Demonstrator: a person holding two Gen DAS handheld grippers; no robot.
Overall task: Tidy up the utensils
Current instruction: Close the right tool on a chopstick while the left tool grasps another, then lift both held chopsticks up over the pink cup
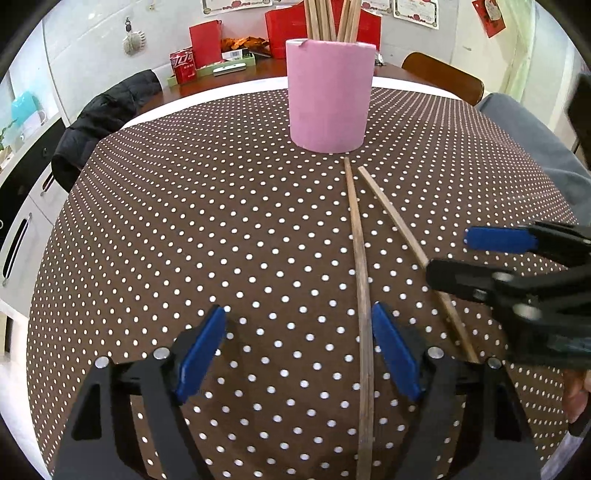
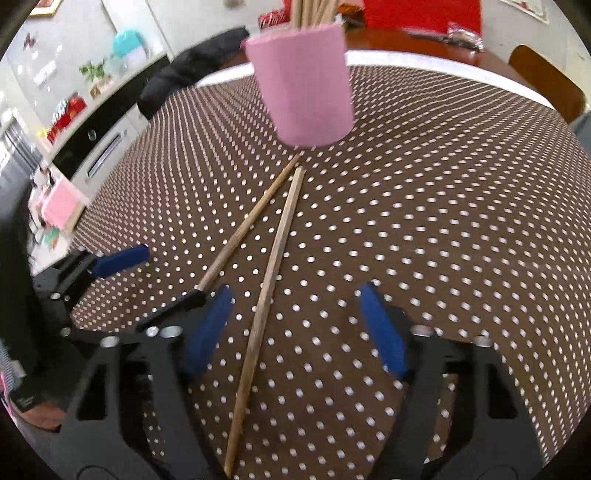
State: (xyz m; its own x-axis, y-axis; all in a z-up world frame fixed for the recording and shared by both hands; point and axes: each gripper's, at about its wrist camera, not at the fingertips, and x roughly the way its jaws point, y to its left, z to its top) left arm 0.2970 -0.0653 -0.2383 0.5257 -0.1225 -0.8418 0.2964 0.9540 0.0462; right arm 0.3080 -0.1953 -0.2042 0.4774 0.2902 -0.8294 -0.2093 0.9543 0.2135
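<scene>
Left wrist view looks down my left claw (image 1: 299, 354), whose blue pads stand wide apart over the dotted brown cloth of the bench (image 1: 207, 229). One chopstick (image 1: 360, 266) lies on the cloth and runs between those pads, close beside the right-hand pad but not pinched; nothing is gripped there. A second chopstick (image 1: 395, 218) lies just to its right, the two far tips near each other and close to the foot of the pink cup (image 1: 328, 96). That cup stands upright on the cloth with a bundle of wooden sticks (image 1: 332, 18) poking out of its top. My right claw (image 1: 491, 254) comes in from the right edge, its black lower finger lying over the second chopstick.

From the right wrist view, somewhat blurred, my right claw (image 2: 295, 328) has its pads parted, with the second chopstick (image 2: 266, 288) running between them, nearer the left pad and touched by neither. So this claw also holds nothing. The first chopstick (image 2: 243, 232) angles off to the left, its near end hidden under a finger of my left claw (image 2: 155, 280). Both sticks converge toward the pink cup (image 2: 306, 85) at the far end. A dark jacket (image 1: 99, 122) hangs beyond the bench, and a red can (image 1: 183, 66) stands on the wooden table behind.
</scene>
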